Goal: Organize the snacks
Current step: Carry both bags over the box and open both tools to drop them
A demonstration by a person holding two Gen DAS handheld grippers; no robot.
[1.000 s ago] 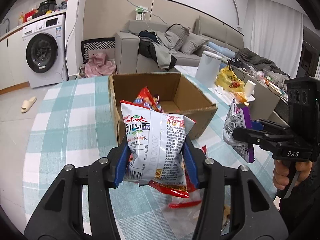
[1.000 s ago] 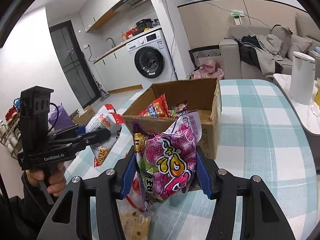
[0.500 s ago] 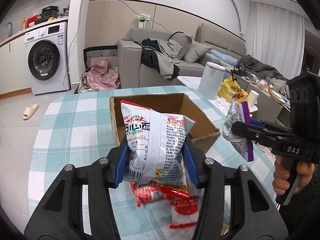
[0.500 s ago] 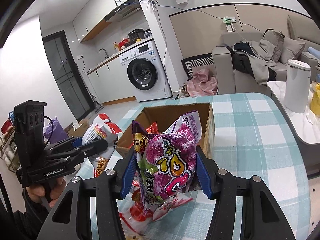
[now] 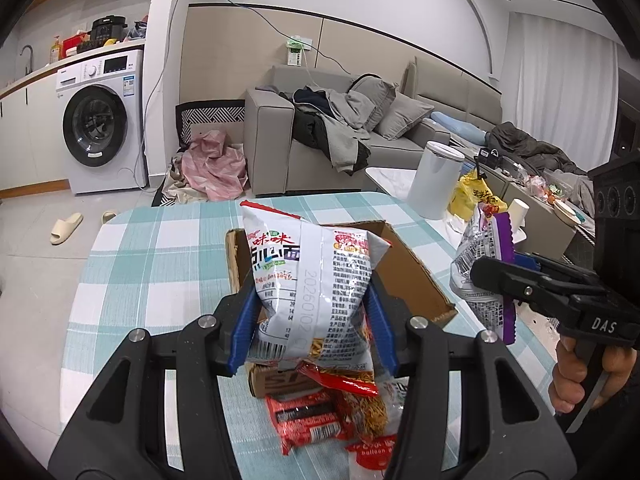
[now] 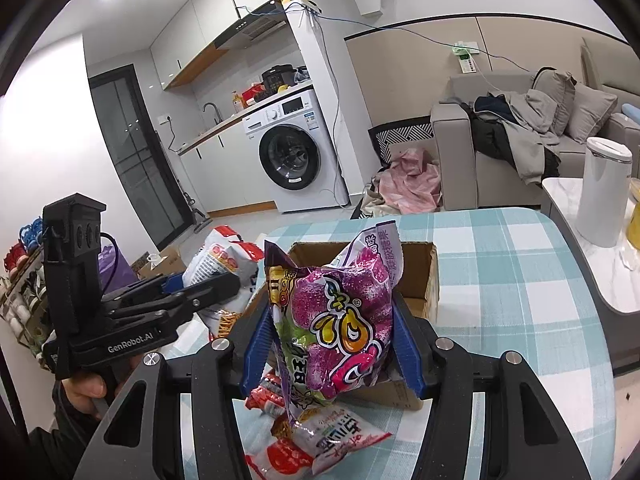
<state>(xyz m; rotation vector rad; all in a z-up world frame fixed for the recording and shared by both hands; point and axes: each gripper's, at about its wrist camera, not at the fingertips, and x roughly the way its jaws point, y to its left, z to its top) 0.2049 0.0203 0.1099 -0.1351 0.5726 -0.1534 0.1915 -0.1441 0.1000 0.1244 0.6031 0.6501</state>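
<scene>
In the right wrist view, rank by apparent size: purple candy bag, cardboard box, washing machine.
Purple candy bag, the largest, though nearness to the camera inflates it. Cardboard box and washing machine look alike; unranked.

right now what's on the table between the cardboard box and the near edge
Loose snack packets lie on the checked tablecloth in front of the cardboard box, seen in both wrist views.

2 held snack bags, 1 cardboard box, approx 3 loose packets.
</scene>
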